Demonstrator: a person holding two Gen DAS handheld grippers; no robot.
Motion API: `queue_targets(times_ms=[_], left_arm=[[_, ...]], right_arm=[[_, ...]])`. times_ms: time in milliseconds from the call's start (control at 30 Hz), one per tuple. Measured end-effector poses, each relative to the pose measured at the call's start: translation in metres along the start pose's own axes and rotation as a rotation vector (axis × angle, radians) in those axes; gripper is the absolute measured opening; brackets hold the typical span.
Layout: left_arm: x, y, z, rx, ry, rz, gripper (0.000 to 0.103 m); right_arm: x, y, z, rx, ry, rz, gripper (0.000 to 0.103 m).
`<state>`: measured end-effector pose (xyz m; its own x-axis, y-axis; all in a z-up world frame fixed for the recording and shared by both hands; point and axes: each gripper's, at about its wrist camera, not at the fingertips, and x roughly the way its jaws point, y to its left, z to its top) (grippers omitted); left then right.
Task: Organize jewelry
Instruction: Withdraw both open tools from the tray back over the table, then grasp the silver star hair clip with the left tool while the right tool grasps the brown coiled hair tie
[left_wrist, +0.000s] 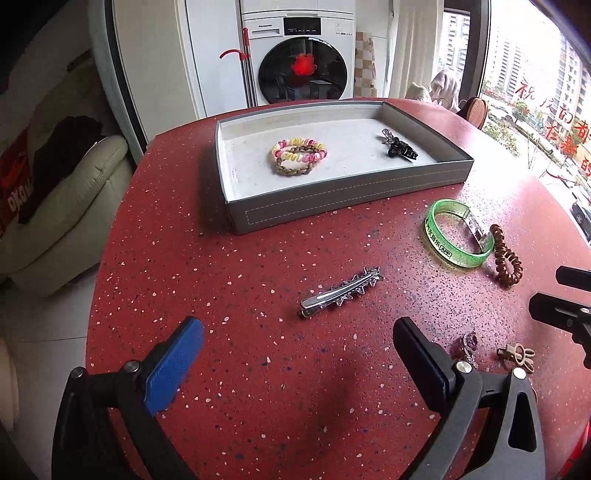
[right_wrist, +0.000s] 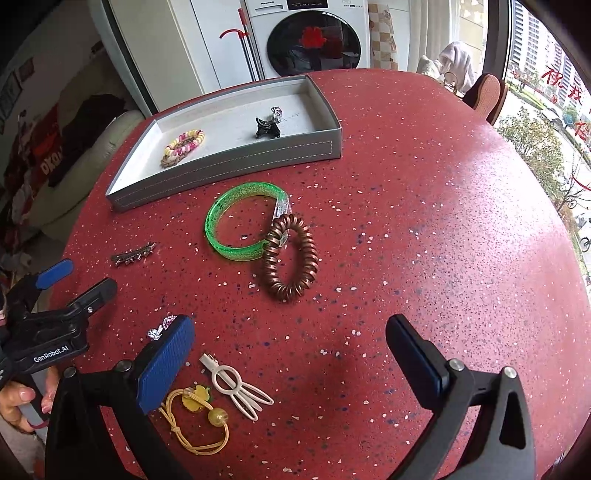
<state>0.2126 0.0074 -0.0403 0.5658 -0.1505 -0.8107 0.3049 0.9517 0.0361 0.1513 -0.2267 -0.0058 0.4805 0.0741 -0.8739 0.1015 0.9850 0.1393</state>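
Observation:
A grey tray (left_wrist: 332, 192) (right_wrist: 229, 166) at the back of the red table holds a pink-yellow coil tie (left_wrist: 299, 149) (right_wrist: 184, 142) on a braided band, and a black claw clip (left_wrist: 400, 147) (right_wrist: 266, 127). A spiked silver hair clip (left_wrist: 341, 293) (right_wrist: 133, 254) lies just ahead of my open, empty left gripper (left_wrist: 295, 347) (right_wrist: 77, 278). A green bangle (left_wrist: 458, 232) (right_wrist: 243, 221) touches a brown coil tie (left_wrist: 506, 260) (right_wrist: 290, 258), ahead of my open, empty right gripper (right_wrist: 291, 343). A cream bunny clip (right_wrist: 236, 384) (left_wrist: 517, 356), a yellow elastic (right_wrist: 195, 417) and a sparkly brooch (left_wrist: 469, 343) (right_wrist: 160, 328) lie near me.
The round red speckled table (right_wrist: 424, 221) drops off at its left edge toward a cream sofa (left_wrist: 62, 206). A washing machine (left_wrist: 299, 55) stands behind the tray. A window (right_wrist: 546, 110) runs along the right. A hand (right_wrist: 18, 398) holds the left gripper's handle.

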Motion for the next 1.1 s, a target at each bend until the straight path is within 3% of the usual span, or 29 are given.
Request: queue_targets(times_ms=[200, 467, 667, 800, 1033, 1100], left_arm=[[0.007, -0.006, 0.010, 0.051, -0.015, 0.007, 0.103], [0.023, -0.020, 0.021, 0.128, 0.007, -0.001, 0.103], [0.028, -0.024, 0.020, 0.145, 0.023, -0.028, 0.096], [0.027, -0.026, 0.019, 0.143, 0.029, -0.068, 0.084], [0.022, -0.027, 0.017, 0.134, 0.052, -0.119, 0.061], [0.021, -0.027, 0.017, 0.123, 0.058, -0.132, 0.050]], right_arm=[[0.011, -0.001, 0.010, 0.002, 0.004, -0.021, 0.103], [0.031, -0.001, 0.024, -0.007, 0.024, -0.039, 0.092], [0.043, 0.008, 0.029, -0.056, 0.034, -0.086, 0.081], [0.044, 0.014, 0.029, -0.101, 0.028, -0.114, 0.075], [0.040, 0.017, 0.029, -0.115, 0.027, -0.101, 0.042], [0.039, 0.017, 0.029, -0.111, 0.027, -0.102, 0.039]])
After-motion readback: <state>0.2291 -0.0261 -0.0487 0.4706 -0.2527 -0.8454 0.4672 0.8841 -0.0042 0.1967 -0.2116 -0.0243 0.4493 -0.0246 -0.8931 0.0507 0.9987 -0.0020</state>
